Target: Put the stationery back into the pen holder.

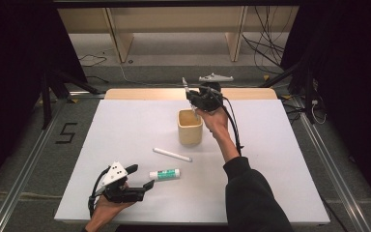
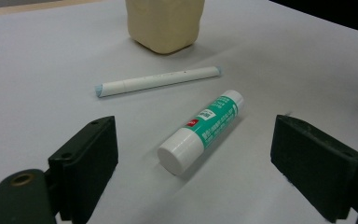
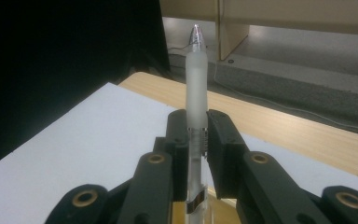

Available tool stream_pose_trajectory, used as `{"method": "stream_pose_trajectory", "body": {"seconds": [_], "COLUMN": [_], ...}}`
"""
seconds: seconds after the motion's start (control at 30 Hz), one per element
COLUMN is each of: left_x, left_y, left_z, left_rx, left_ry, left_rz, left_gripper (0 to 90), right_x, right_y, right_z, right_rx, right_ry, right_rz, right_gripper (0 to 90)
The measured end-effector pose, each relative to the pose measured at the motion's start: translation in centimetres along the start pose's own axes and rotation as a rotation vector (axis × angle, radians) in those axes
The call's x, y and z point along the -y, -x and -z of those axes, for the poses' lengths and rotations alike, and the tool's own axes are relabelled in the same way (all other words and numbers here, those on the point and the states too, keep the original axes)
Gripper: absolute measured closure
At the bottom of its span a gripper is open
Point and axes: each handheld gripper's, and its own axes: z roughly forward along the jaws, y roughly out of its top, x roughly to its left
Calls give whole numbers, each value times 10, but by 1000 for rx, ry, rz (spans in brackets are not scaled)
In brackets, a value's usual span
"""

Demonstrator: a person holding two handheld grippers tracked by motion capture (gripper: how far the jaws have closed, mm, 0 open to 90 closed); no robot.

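Figure legend. The cream cup (image 1: 190,127) stands upright near the middle of the white table (image 1: 125,130); in the high view its opening faces up, but I cannot tell from the visible inner wall whether anything lies inside.

My right gripper (image 1: 189,92) is raised beyond the far rim of the cup, with my hand (image 1: 214,120) beside the cup's right edge. Its jaws are clamped on a clear pen (image 3: 196,98): the right gripper view shows both pads pressing the transparent barrel, while the frosted grip and metal tip stick out past the jaw ends, toward the table's wooden edge (image 3: 270,121).

My left gripper (image 1: 140,178) rests low at the near left of the table with its jaws spread wide and nothing between the pads. A green-and-white glue stick (image 2: 203,129) lies flat on the table just ahead of that gap, white cap toward me, touched by neither jaw. A white marker (image 2: 157,81) lies flat between the glue stick and the cup, apart from both.
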Motion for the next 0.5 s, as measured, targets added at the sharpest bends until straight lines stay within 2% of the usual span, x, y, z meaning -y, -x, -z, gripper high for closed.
{"method": "stream_pose_trajectory", "body": {"seconds": [0.5], "left_x": [0], "left_y": [0], "left_z": [0], "left_rx": [3], "left_ry": [1], "left_rz": [3], "left_gripper": [146], "right_x": [7], "right_y": [-1], "right_z": [-18], "right_rx": [20], "right_ry": [-34], "right_rz": [1], "right_gripper": [797]}}
